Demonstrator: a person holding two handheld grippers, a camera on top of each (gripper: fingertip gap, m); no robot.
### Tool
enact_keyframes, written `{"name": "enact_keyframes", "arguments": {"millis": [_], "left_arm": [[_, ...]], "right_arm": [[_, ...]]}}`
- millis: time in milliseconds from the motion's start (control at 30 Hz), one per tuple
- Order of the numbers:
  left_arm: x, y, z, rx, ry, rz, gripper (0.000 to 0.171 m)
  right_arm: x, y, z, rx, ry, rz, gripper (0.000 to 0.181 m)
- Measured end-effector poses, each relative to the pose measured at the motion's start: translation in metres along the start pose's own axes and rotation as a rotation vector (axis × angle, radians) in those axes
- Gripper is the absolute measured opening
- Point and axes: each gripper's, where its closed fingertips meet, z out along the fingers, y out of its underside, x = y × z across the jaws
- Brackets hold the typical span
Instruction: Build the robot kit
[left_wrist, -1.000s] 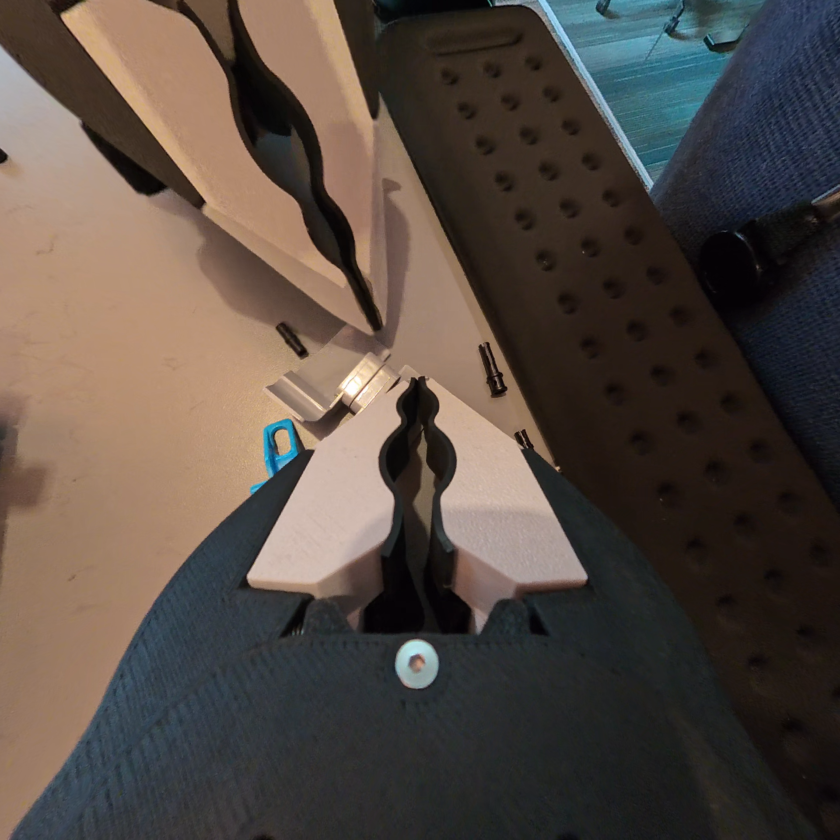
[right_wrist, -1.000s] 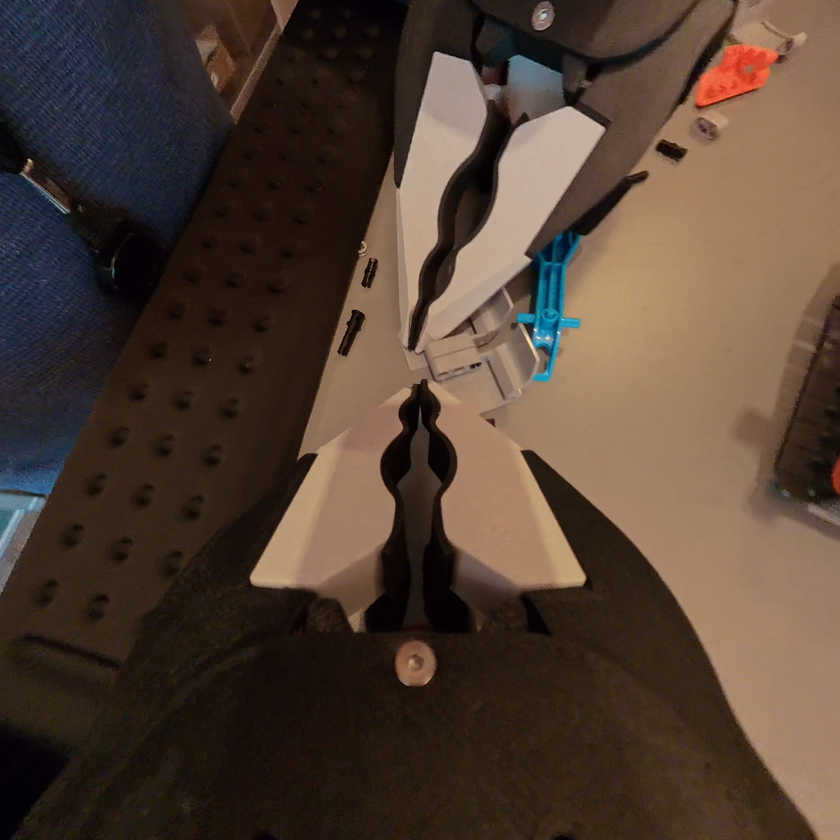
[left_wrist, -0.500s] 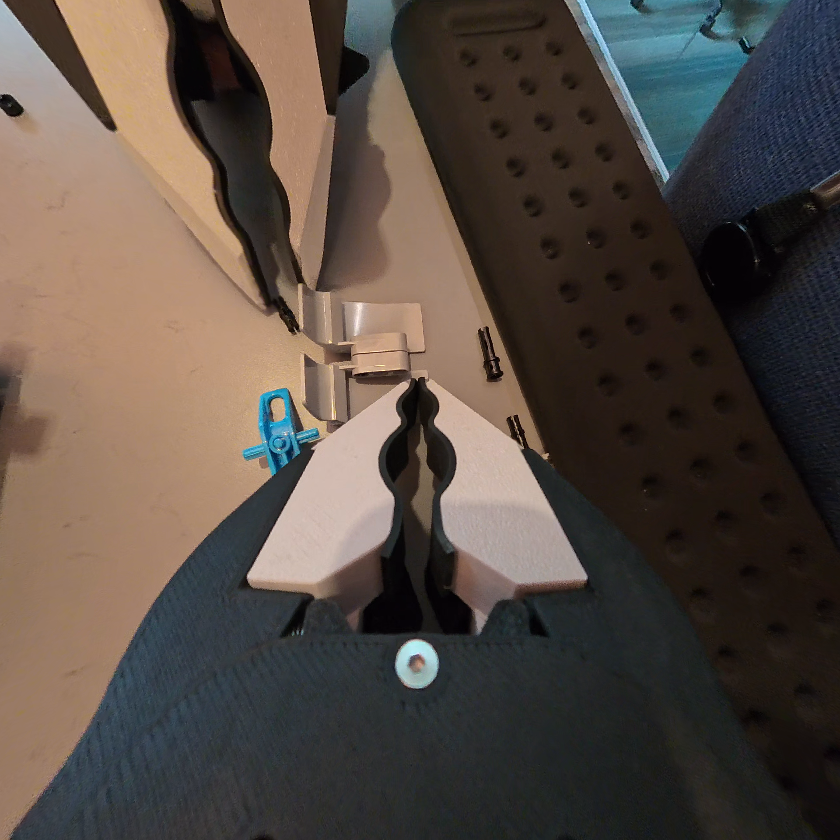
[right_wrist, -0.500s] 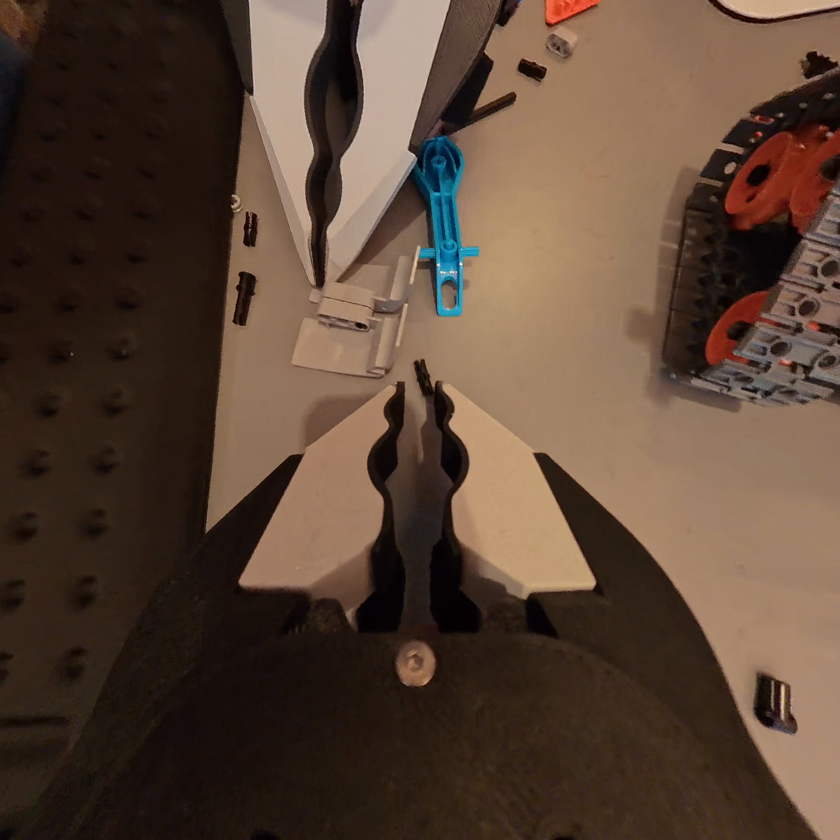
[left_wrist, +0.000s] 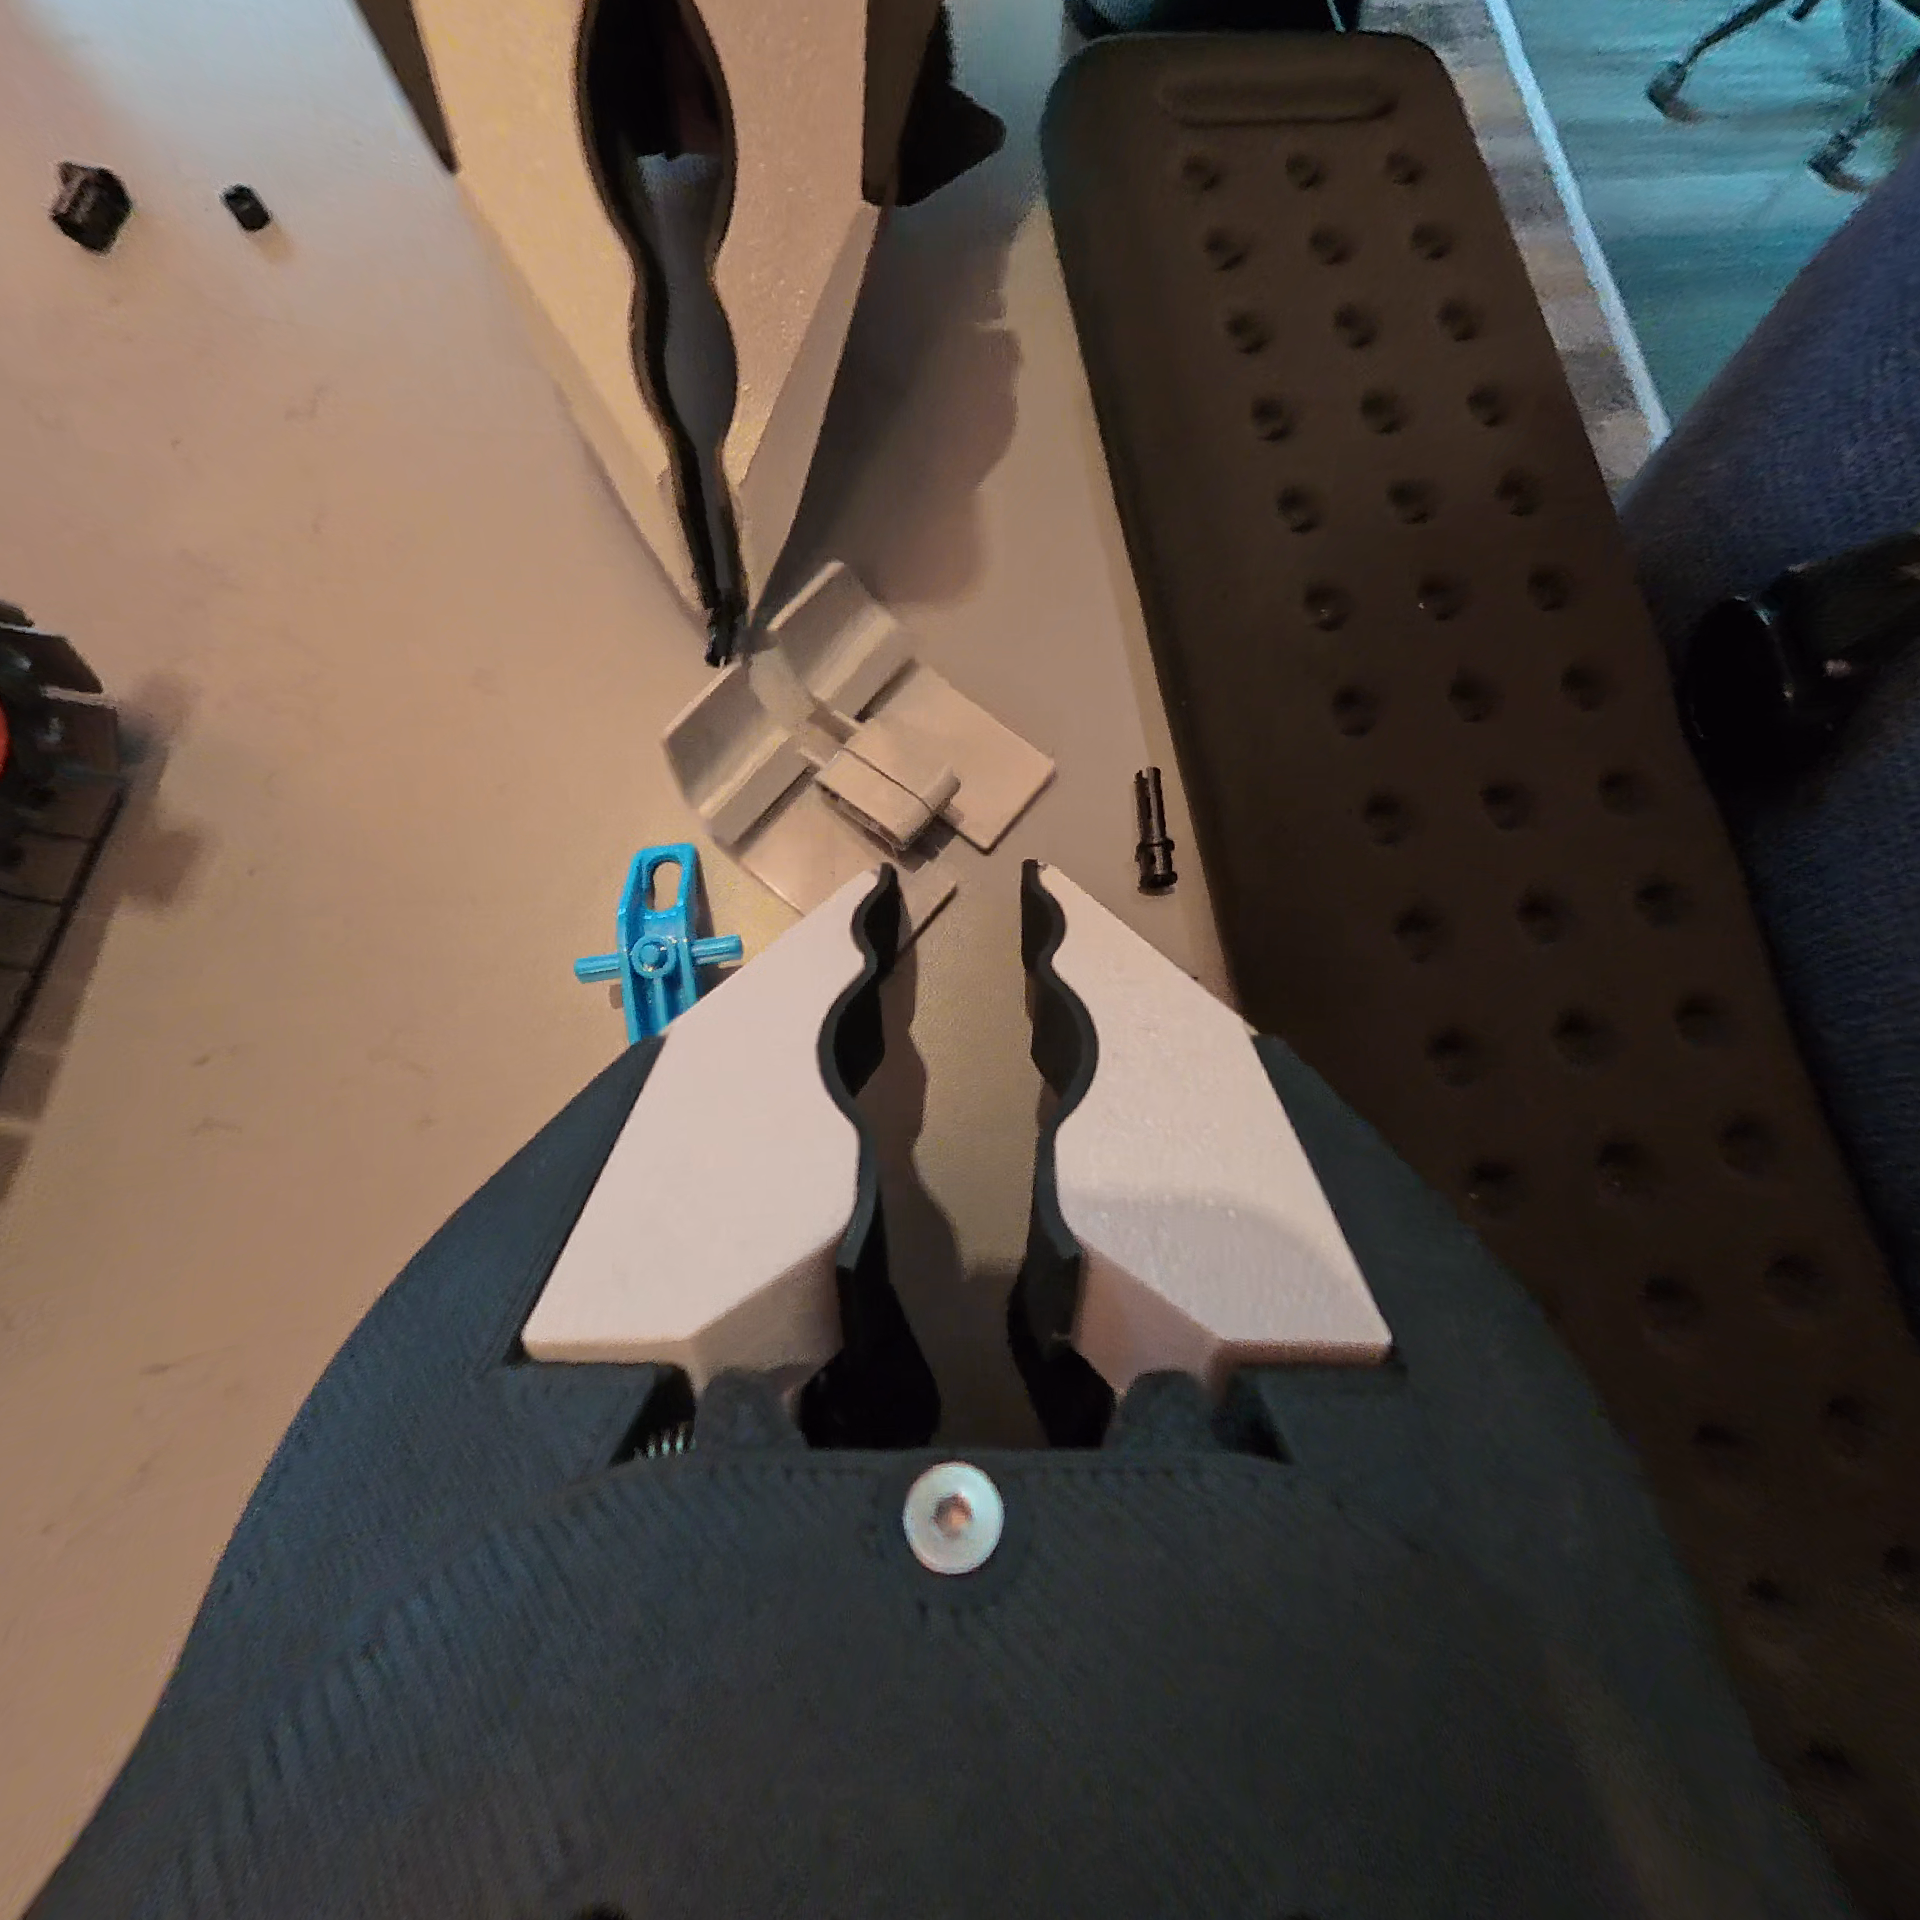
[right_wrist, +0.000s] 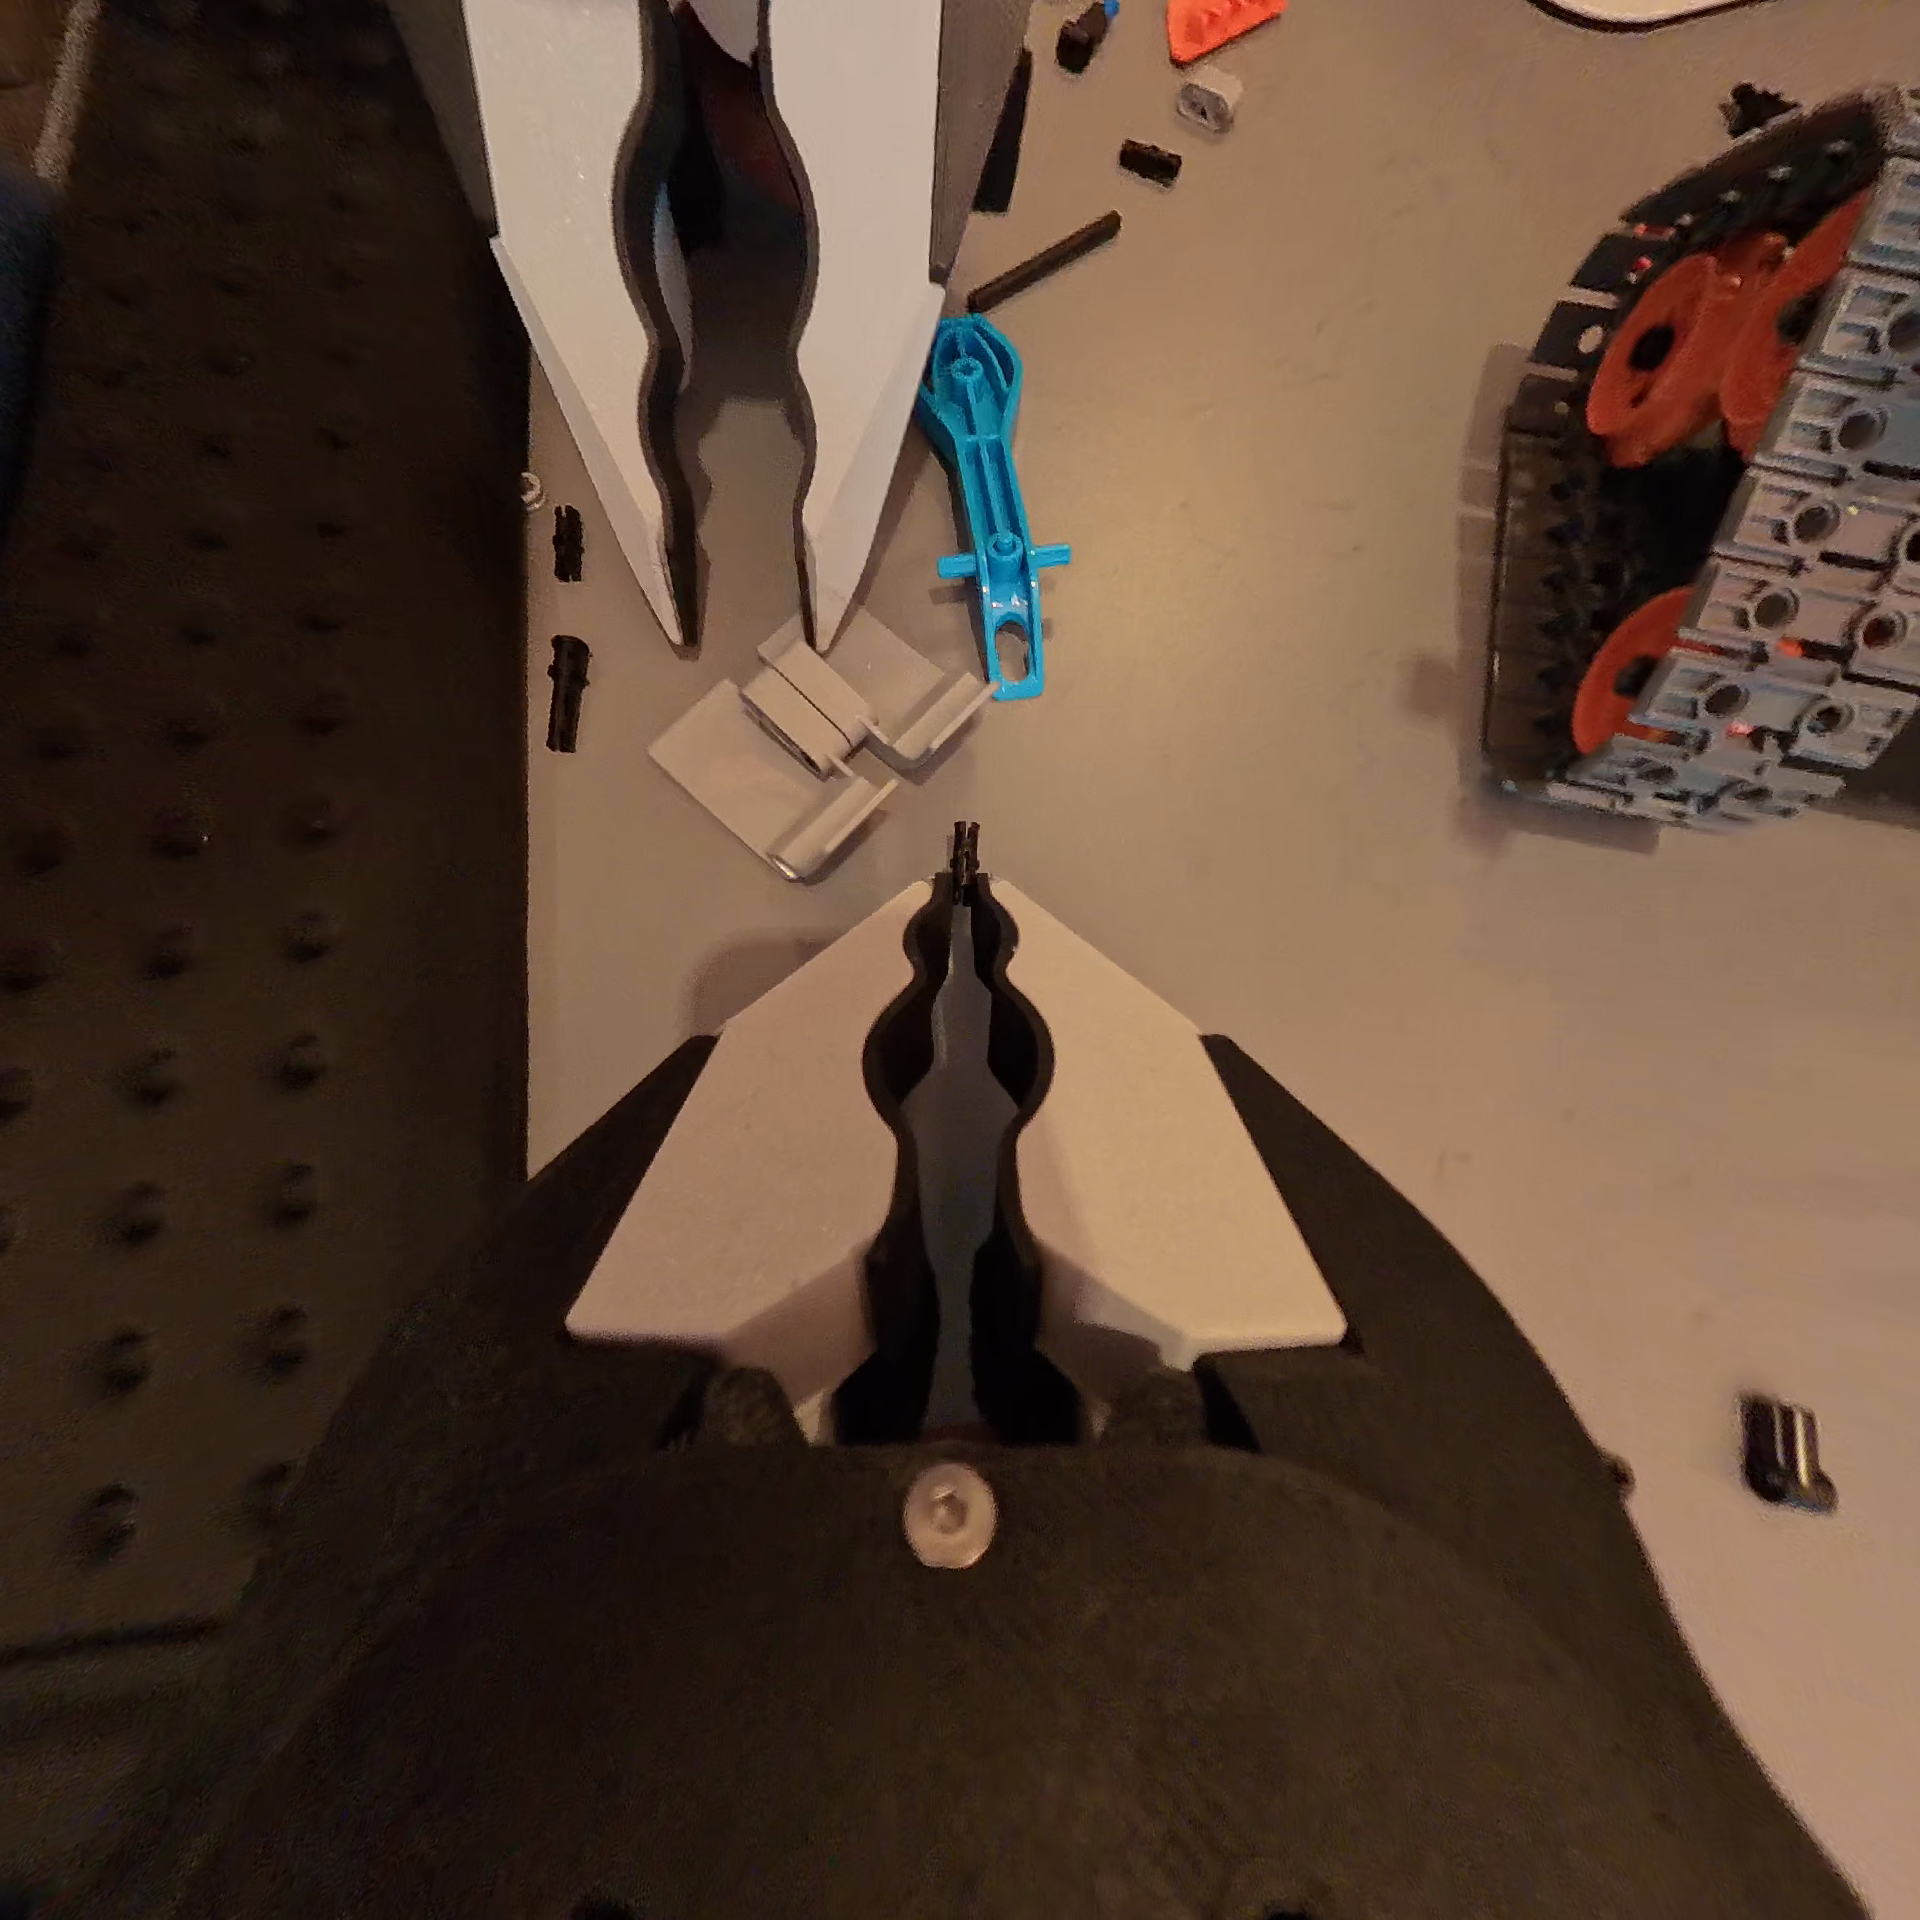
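Closest in the right wrist view, the right hand-held gripper (right_wrist: 968, 883) has its fingers drawn together on a small black pin (right_wrist: 966, 847), pinched at the very tips so that most of its length pokes out ahead, probably to leave the free end clear. Just beyond the pin lies a grey hinged plate assembly (right_wrist: 810, 743), flat on the desk (right_wrist: 1247, 935). The left hand-held gripper (left_wrist: 951, 883) stands narrowly parted and holds nothing, its tips right over the near edge of that grey assembly. A blue lever piece (right_wrist: 992, 520) lies just beside the assembly, partly under the left gripper's finger in the left view. Two loose black pins (right_wrist: 566, 686) sit along the edge of a black perforated mat (left_wrist: 1455, 623).

Farther off, a tracked model with orange wheels (right_wrist: 1714, 520) stands well apart and is cut off by the frame edge. A black axle (right_wrist: 1044, 260), a small grey connector (right_wrist: 1210, 104) and an orange piece (right_wrist: 1216, 21) lie beyond, the last cropped. How the assembly's plates join I cannot make out.
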Motion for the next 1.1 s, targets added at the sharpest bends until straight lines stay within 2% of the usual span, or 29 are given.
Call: {"name": "enact_keyframes", "arguments": {"millis": [233, 300, 433, 533, 600, 1100], "left_arm": [[-0.004, -0.006, 0.001, 0.013, -0.088, 0.000, 0.024], [-0.006, -0.008, 0.002, 0.013, -0.105, 0.002, 0.023], [-0.009, -0.010, 0.008, 0.008, -0.127, -0.006, 0.015], [-0.009, -0.013, 0.012, 0.012, -0.139, -0.023, 0.012], [-0.010, -0.013, 0.013, 0.013, -0.154, -0.033, 0.011], [-0.020, -0.016, 0.018, 0.008, -0.264, -0.065, 0.007]], "right_arm": [[-0.007, -0.005, -0.031, 0.014, 0.146, 0.096, 0.001], [-0.020, -0.016, -0.035, 0.037, 0.129, 0.113, 0.001], [-0.041, -0.024, -0.017, 0.010, 0.108, 0.126, 0.001], [-0.040, -0.011, -0.003, -0.060, 0.147, 0.140, 0.001], [-0.043, -0.011, 0.004, -0.048, 0.141, 0.141, 0.001], [-0.033, -0.006, 0.005, -0.027, 0.145, 0.137, 0.000]]}}
